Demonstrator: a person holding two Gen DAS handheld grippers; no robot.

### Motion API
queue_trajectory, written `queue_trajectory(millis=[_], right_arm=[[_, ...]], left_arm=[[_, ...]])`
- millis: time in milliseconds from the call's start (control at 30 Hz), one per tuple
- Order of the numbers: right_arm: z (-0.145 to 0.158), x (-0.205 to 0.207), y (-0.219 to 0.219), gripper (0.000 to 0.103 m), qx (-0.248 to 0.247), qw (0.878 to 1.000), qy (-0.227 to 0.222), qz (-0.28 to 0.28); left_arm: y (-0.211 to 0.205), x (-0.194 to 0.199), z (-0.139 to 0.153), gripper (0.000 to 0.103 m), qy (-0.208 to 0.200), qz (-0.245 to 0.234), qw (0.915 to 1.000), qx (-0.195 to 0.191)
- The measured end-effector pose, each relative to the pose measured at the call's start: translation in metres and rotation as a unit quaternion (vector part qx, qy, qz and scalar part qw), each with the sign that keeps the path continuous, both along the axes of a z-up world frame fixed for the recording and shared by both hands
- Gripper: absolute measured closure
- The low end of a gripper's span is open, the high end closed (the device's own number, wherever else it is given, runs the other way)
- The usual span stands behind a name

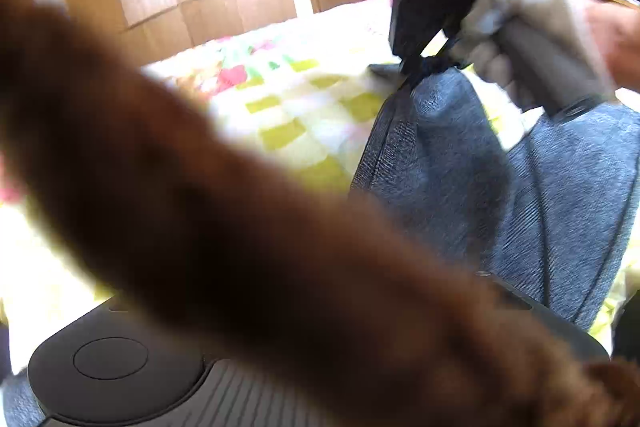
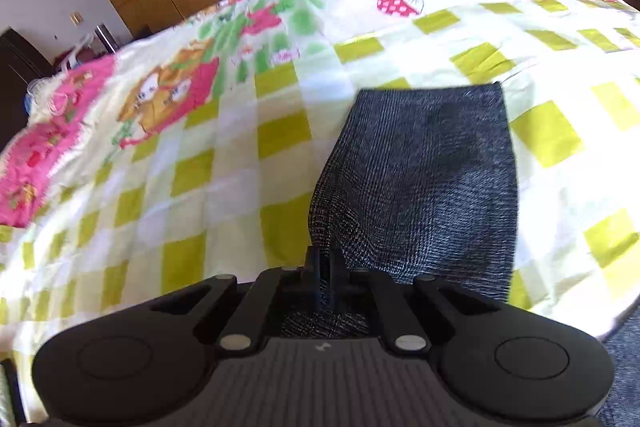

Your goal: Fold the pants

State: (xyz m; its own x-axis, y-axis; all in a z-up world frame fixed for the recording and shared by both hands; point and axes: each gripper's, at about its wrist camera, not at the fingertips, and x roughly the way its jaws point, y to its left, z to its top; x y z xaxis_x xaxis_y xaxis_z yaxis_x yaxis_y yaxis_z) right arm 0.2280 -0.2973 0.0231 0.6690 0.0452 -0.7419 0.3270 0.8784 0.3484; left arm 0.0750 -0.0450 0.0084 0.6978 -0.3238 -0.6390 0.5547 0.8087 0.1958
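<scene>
While the grey pants (image 2: 420,179) hung lifted over the checked bedspread (image 2: 200,187), my right gripper (image 2: 326,267) pinched one edge; a brown sleeve (image 1: 200,207) hid my left claw, so folding looked barely begun.

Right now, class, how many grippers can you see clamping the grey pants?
1 clearly: the right gripper, fingers shut on the grey pants above the bed. The left gripper's fingers are hidden behind a blurred brown object.

We are finding no readable text; small pink labels on the cartoon-printed checked bedspread (image 2: 280,95) are blurring out.
</scene>
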Motion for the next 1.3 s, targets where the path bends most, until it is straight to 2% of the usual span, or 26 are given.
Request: queue_trajectory(millis=[133,200,233,333,400,467,533,567,633,667,733,800,833,933,967,1100,1167,1300], right_arm=[[0.057,-0.093,-0.047,0.083,0.04,0.994,-0.094,-0.026],[0.072,-0.15,-0.07,0.083,0.055,0.989,-0.126,-0.052],[0.072,-0.18,-0.08,0.083,0.059,0.987,-0.127,-0.074],[0.036,-0.242,-0.101,0.083,0.063,0.987,-0.08,-0.122],[-0.003,-0.261,-0.107,0.082,0.046,0.988,-0.021,-0.144],[-0.026,-0.27,-0.108,0.078,0.031,0.99,0.007,-0.14],[-0.026,-0.272,-0.104,0.071,-0.013,0.993,0.002,-0.117],[-0.021,-0.27,-0.099,0.07,-0.043,0.994,-0.004,-0.096],[-0.011,-0.267,-0.086,0.068,-0.124,0.991,-0.009,-0.051],[-0.008,-0.266,-0.076,0.065,-0.178,0.984,-0.013,-0.022],[-0.006,-0.265,-0.055,0.063,-0.278,0.96,-0.012,0.029],[-0.005,-0.268,-0.038,0.061,-0.353,0.933,-0.016,0.066],[-0.004,-0.272,-0.032,0.06,-0.374,0.924,-0.019,0.079],[0.005,-0.278,-0.021,0.06,-0.385,0.915,-0.038,0.117],[0.008,-0.278,-0.014,0.059,-0.396,0.906,-0.044,0.141],[-0.017,-0.264,0.028,0.054,-0.479,0.832,-0.04,0.278],[-0.033,-0.255,0.036,0.054,-0.482,0.811,-0.024,0.332],[-0.059,-0.241,0.04,0.053,-0.497,0.778,0.018,0.384]], left_arm=[[-0.023,-0.02,0.017,0.048,-0.024,-0.043,0.9987,-0.014],[-0.038,-0.034,0.021,0.047,-0.032,-0.076,0.9963,-0.024],[-0.048,-0.04,0.02,0.047,-0.031,-0.094,0.9948,-0.025],[-0.079,-0.056,0.002,0.046,-0.015,-0.142,0.9897,0.001],[-0.096,-0.065,-0.016,0.046,0.003,-0.169,0.9853,0.025],[-0.108,-0.076,-0.032,0.046,0.017,-0.191,0.98,0.052],[-0.111,-0.084,-0.037,0.047,0.004,-0.197,0.9779,0.07],[-0.111,-0.085,-0.037,0.047,-0.001,-0.199,0.9772,0.074],[-0.109,-0.081,-0.034,0.047,0.01,-0.192,0.979,0.068],[-0.109,-0.079,-0.034,0.047,0.018,-0.187,0.9803,0.062],[-0.109,-0.073,-0.033,0.047,0.029,-0.178,0.9823,0.052],[-0.11,-0.075,-0.032,0.047,0.031,-0.175,0.983,0.045],[-0.109,-0.077,-0.032,0.047,0.032,-0.177,0.9828,0.043],[-0.11,-0.08,-0.037,0.047,0.03,-0.182,0.9822,0.037],[-0.11,-0.081,-0.038,0.047,0.028,-0.183,0.982,0.036],[-0.108,-0.078,-0.037,0.047,0.035,-0.178,0.9831,0.022],[-0.106,-0.076,-0.035,0.047,0.041,-0.174,0.9838,0.014],[-0.105,-0.075,-0.037,0.047,0.045,-0.172,0.984,0.005]])
